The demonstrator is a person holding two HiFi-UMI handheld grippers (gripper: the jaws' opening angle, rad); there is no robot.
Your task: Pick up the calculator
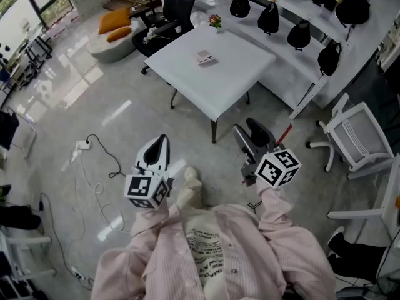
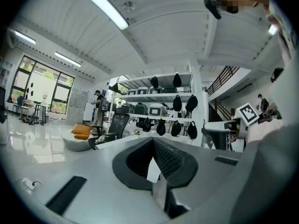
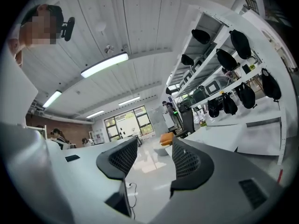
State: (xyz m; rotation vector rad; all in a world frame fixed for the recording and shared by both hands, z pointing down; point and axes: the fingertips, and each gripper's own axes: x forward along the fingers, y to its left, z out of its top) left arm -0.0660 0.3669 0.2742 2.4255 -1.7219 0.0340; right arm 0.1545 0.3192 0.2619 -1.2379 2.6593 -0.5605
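The calculator, small and pinkish-grey, lies flat near the middle of a white square table in the head view. Both grippers hang over the floor well short of the table's near corner. My left gripper points toward the table with its jaws together and nothing between them; in the left gripper view its dark pads meet. My right gripper stands open and empty, and in the right gripper view floor shows through the gap between its ribbed pads.
A black office chair and a small flower pot are at the table's far side. A long white shelf with black bags runs behind. White chairs stand at right. A cable and power strip lie on the floor at left.
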